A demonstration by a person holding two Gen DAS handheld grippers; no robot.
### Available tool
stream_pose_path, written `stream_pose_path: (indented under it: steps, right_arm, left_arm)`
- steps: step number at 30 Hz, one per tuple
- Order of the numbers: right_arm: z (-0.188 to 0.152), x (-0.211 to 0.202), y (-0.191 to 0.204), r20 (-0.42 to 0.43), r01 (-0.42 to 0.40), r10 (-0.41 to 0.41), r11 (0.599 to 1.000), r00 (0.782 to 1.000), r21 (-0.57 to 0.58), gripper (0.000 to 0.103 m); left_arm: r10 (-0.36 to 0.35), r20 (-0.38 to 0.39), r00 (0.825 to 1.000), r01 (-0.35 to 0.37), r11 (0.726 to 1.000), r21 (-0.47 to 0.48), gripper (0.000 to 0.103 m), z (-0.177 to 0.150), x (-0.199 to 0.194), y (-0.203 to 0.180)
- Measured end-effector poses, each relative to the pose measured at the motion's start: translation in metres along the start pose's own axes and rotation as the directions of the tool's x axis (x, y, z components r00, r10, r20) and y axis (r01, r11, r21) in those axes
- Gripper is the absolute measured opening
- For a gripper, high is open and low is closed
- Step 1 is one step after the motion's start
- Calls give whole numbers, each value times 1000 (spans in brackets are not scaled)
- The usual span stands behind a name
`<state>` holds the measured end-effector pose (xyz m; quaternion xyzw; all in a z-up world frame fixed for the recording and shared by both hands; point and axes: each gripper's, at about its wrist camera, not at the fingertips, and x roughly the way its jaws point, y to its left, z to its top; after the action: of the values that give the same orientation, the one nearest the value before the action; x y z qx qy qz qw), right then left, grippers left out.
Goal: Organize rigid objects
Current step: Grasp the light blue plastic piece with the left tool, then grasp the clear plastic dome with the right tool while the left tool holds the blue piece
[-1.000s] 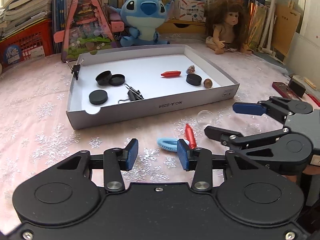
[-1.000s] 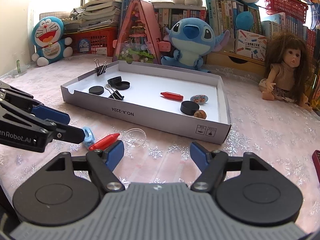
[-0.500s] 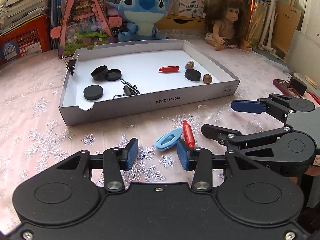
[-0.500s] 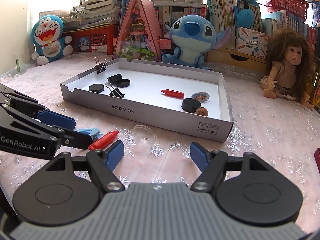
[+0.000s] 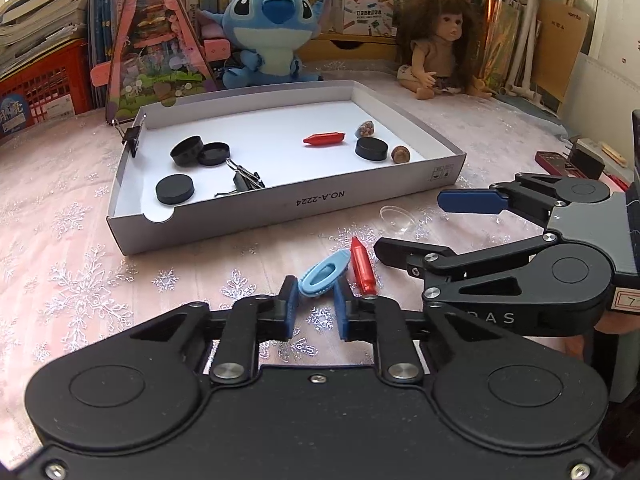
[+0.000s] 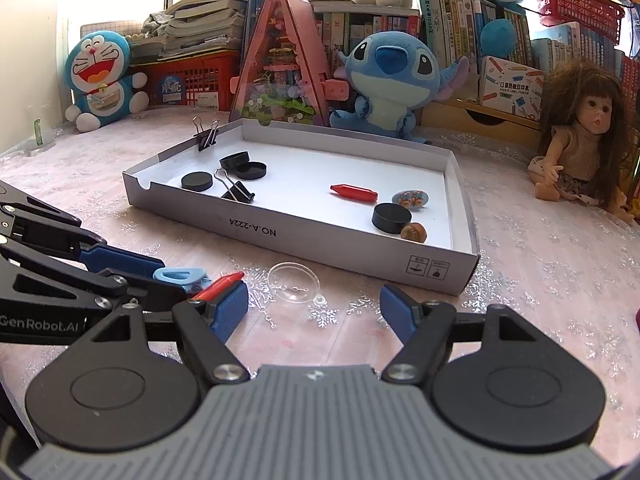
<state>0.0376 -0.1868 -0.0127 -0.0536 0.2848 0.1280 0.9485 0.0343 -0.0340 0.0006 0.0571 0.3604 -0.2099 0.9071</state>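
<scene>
A white cardboard tray (image 5: 304, 208) holds black round caps (image 5: 175, 189), binder clips (image 5: 244, 181), a red crayon-shaped piece (image 5: 325, 138), a shell and a nut. In front of it on the cloth lie a light blue clip (image 5: 325, 274), a second red crayon-shaped piece (image 5: 362, 266) and a clear dome lid (image 5: 396, 218). My left gripper (image 5: 314, 300) has its jaws narrowed around the near end of the blue clip, not visibly clamped. My right gripper (image 6: 314, 308) is wide open and empty just short of the clear lid (image 6: 294, 282), its left finger beside the red piece (image 6: 219, 286).
A Stitch plush (image 5: 270, 32), a doll (image 5: 438, 46), a pink triangular toy house (image 5: 154, 40), a red crate and bookshelves stand behind the tray. A Doraemon plush (image 6: 102, 76) sits far left. Small dark items (image 5: 576, 158) lie at the right edge.
My left gripper moved forward and right, and its jaws closed in around the blue clip, which turned slightly. My right gripper crept forward toward the clear lid and stayed open.
</scene>
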Motion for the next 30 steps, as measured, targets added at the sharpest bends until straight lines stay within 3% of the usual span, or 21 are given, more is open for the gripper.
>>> stream_pose_path:
  steps: [13,27,30]
  right_arm:
    - [2,1,5,-9,-43,43,999,999,-8,56]
    - [3,2,8,-10,-45,45,999,999,-13,49]
    - [4,2,7,-9,-39,39,999,999,-10,39]
  left_arm:
    - [45,18,999,-44,998,-39,15,4,-2,11]
    - [62,19,998,-61,997,-54,15,4,-2,14]
    - [64,20,998,-63,996,-59,16,4,-2,15]
